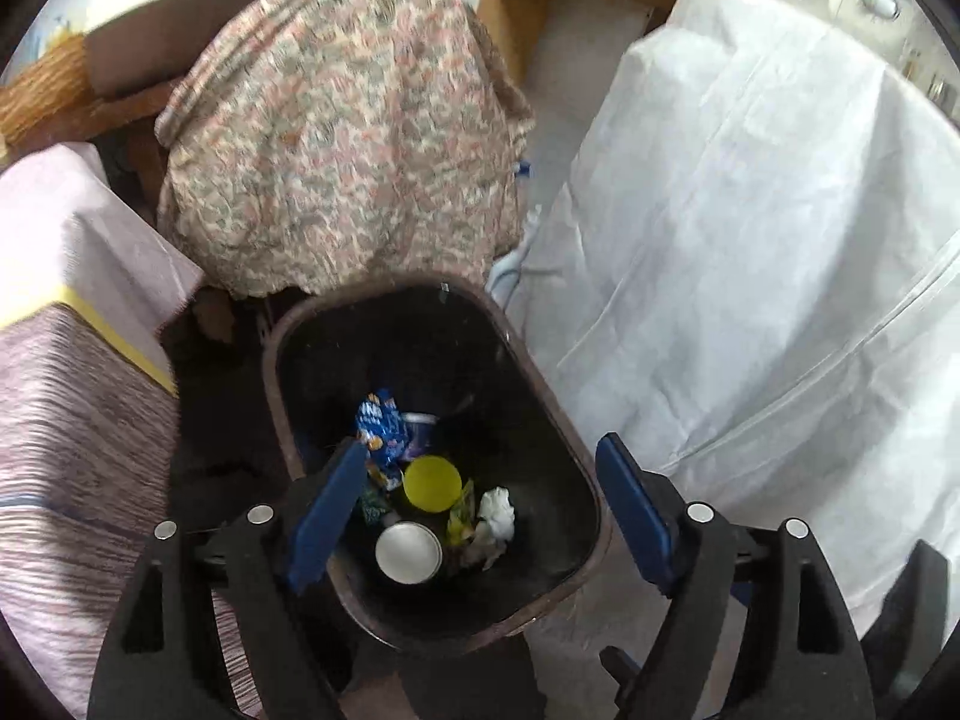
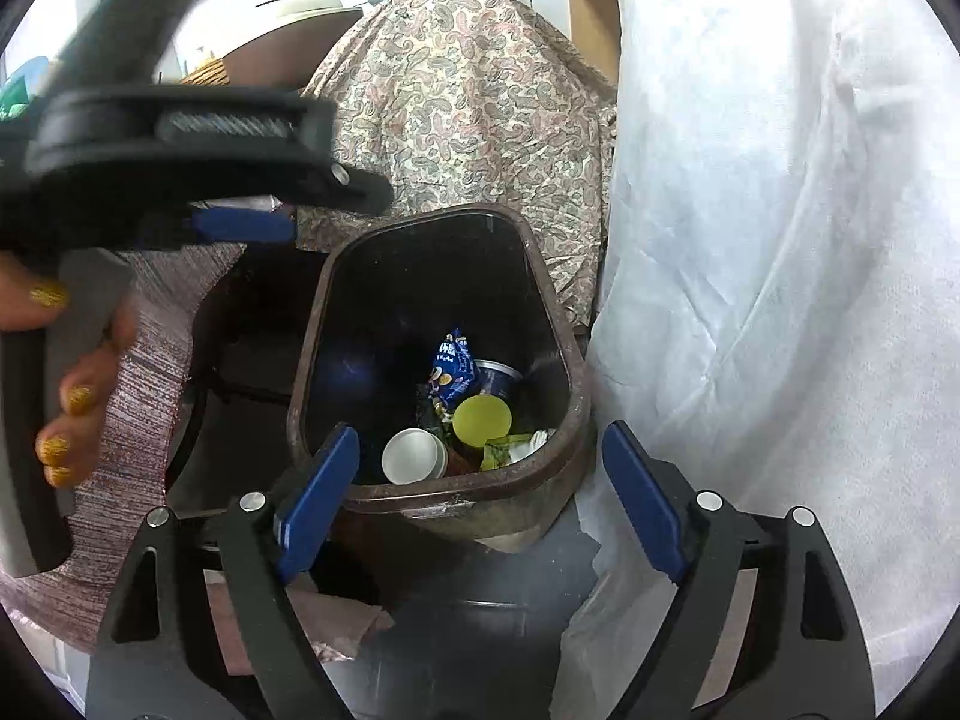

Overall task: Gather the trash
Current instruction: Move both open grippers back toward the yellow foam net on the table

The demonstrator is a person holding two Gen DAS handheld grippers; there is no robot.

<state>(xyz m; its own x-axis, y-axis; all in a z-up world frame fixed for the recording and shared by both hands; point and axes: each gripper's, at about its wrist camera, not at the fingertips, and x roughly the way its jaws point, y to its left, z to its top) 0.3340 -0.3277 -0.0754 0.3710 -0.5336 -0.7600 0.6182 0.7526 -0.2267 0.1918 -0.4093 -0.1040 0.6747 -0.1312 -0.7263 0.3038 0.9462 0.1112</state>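
Directly below and ahead of both tools, down inside the brown bin (image 1: pixel 543 396): blue snack wrapper (image 1: pixel 378 426), yellow round lid (image 1: pixel 432 483), white paper cup (image 1: pixel 408 552) and crumpled white tissue (image 1: pixel 497 513), all lying on the bottom, well under the rim. Left tool (image 1: pixel 480 516) hanging squarely over the bin mouth, blue pads spread wide, nothing between them. Right tool (image 2: pixel 480 504) likewise spread and empty, set back a little nearer the bin's near rim (image 2: pixel 444 495), so looking in at more of a slant. Seen in the right wrist view as well: the left tool's black body (image 2: pixel 180 144) off to the upper left, a hand (image 2: pixel 78 384) wrapped round its handle. Judged from this, collected trash already dropped, both tools free. No loose trash in sight outside the bin in either view, only a paisley cloth (image 1: pixel 342 138) behind and a white sheet (image 1: pixel 780 240) to the right, so which hand lies nearer the next piece cannot be told; likely a lift up and away from the bin first.
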